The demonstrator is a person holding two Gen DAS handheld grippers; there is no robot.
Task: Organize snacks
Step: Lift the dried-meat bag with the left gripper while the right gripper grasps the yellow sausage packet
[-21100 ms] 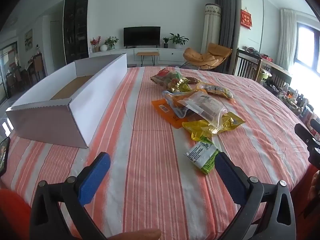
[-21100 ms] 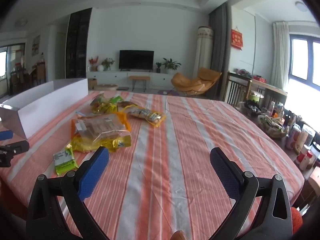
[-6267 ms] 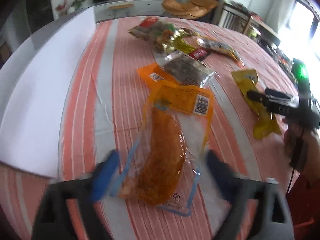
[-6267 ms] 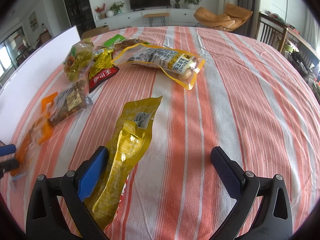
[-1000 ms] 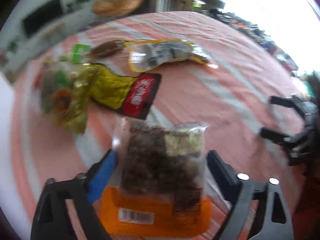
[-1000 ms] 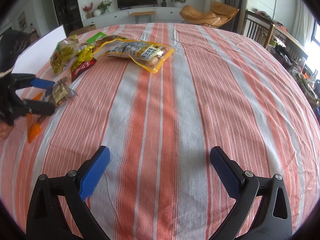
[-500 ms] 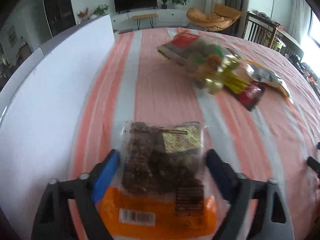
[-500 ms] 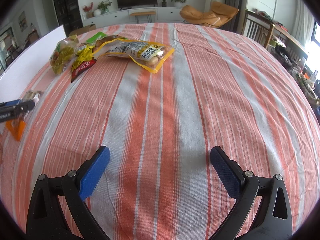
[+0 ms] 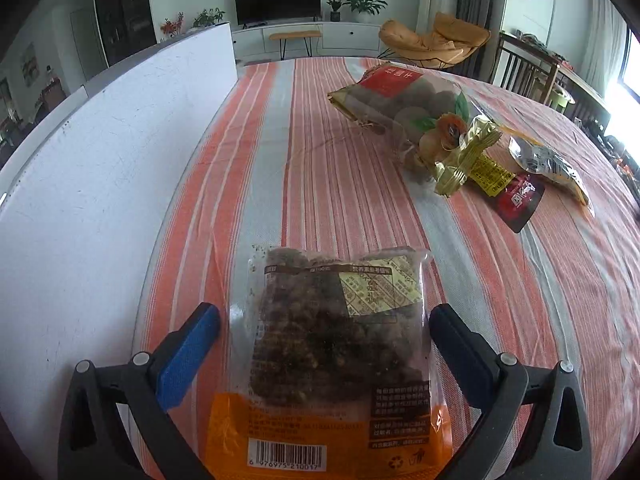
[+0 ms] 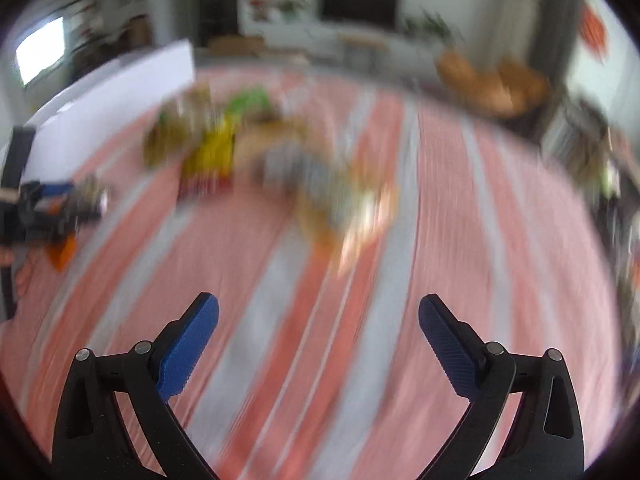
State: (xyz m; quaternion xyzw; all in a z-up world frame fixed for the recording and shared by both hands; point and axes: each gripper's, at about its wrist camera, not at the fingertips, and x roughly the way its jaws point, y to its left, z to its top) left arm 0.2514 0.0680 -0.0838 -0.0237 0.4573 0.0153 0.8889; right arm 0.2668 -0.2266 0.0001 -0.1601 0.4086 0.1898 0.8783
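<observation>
My left gripper (image 9: 324, 340) is closed against the sides of a clear and orange packet of dark brown snacks (image 9: 336, 344) and holds it above the striped tablecloth, beside the white box wall (image 9: 100, 168). A packet of round dried fruit (image 9: 416, 112), a gold, yellow and dark red packet (image 9: 492, 172) and a yellow-edged packet (image 9: 552, 168) lie ahead on the right. My right gripper (image 10: 318, 336) is open and empty over bare cloth. Its view is blurred and shows the loose packets (image 10: 280, 160) and the left gripper (image 10: 48, 208) far left.
The long white cardboard box (image 10: 112, 92) runs along the left side of the table. The orange and grey striped cloth (image 9: 320, 168) covers the round table. Chairs and cluttered furniture stand past the right edge (image 9: 532, 68).
My left gripper has carried the brown snack packet closer to the white box. My right gripper has swung left toward the remaining packets, blurring its view.
</observation>
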